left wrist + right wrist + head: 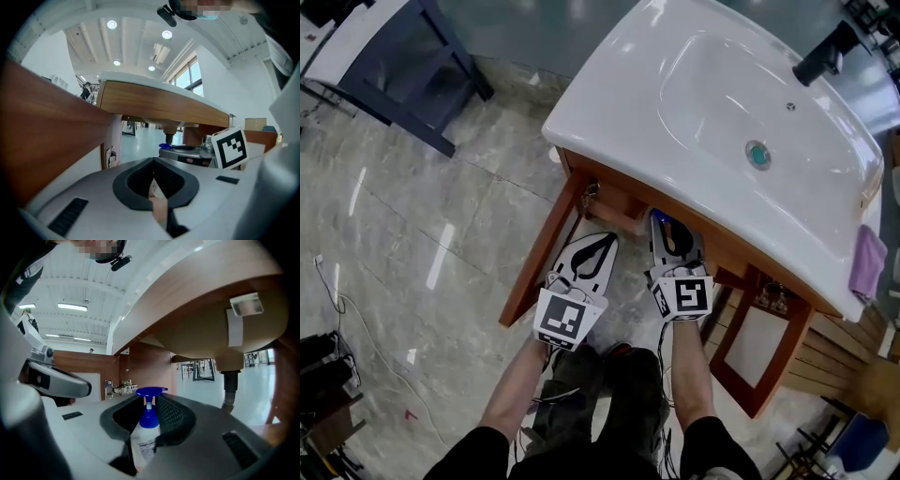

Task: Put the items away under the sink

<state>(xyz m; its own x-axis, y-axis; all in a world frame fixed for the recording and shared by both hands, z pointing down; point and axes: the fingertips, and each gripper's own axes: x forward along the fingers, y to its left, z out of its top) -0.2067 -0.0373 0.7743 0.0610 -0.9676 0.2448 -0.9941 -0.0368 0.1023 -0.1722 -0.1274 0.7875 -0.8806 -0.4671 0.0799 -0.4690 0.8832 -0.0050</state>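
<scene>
A white sink [609, 103] sits on a wooden cabinet [546, 253] that is open underneath. My right gripper [671, 228] is at the cabinet opening, under the basin's front edge. In the right gripper view the gripper [149, 404] is shut on a white pump bottle with a blue top [149, 418]. My left gripper [597, 246] hangs beside it, just outside the cabinet's left side. Its jaws [154, 177] are shut on a small thin white and pink item [158, 199]; what it is cannot be told.
The drain pipe [228, 390] hangs under the basin. A door hinge [117, 389] is on the cabinet's left wall. An open cabinet door [759, 347] stands at the right. A purple cloth [868, 262] hangs on the sink's right end. A black faucet [825, 52] is at the back.
</scene>
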